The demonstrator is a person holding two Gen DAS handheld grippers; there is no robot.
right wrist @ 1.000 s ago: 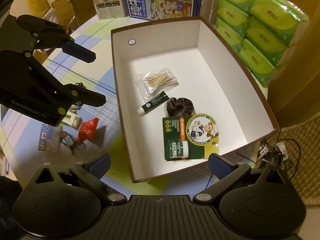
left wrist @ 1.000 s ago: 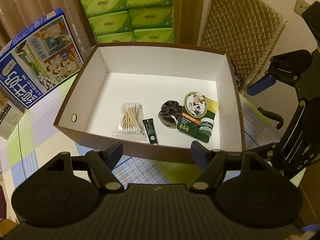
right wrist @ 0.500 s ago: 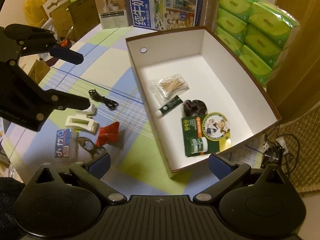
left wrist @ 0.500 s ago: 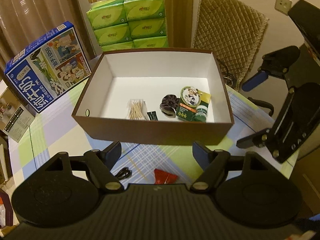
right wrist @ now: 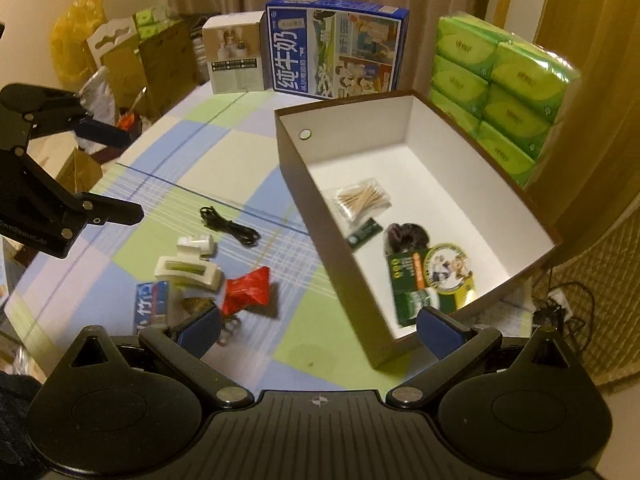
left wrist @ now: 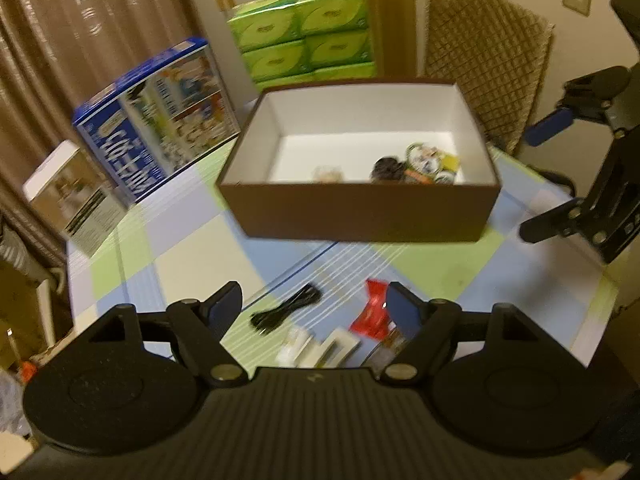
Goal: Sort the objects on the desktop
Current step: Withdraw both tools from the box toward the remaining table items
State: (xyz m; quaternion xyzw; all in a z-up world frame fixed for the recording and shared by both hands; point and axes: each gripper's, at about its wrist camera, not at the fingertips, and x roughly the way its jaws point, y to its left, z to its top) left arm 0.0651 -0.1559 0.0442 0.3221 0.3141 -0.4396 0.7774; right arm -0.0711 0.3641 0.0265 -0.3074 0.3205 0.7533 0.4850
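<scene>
Both grippers hang over the checked tablecloth [right wrist: 248, 132], the left gripper [left wrist: 312, 308] with jaws just widened and empty, the right gripper [right wrist: 320, 328] also spread and holding nothing. Loose items await sorting near the cloth's front edge: a black cable [right wrist: 230, 230], white clip [right wrist: 188, 272] and red wrapper [right wrist: 250, 290]. The brown box [right wrist: 320, 216] beside them already holds cotton swabs [right wrist: 362, 200], seemingly the collection point.

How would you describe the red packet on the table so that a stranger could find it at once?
Start at the big brown box with the white inside, standing on the checked tablecloth. Beside its near long wall lies a small cluster of loose things. The red packet is the crinkled one nearest the box, beside a white clip; nothing else in the cluster is red.
</scene>
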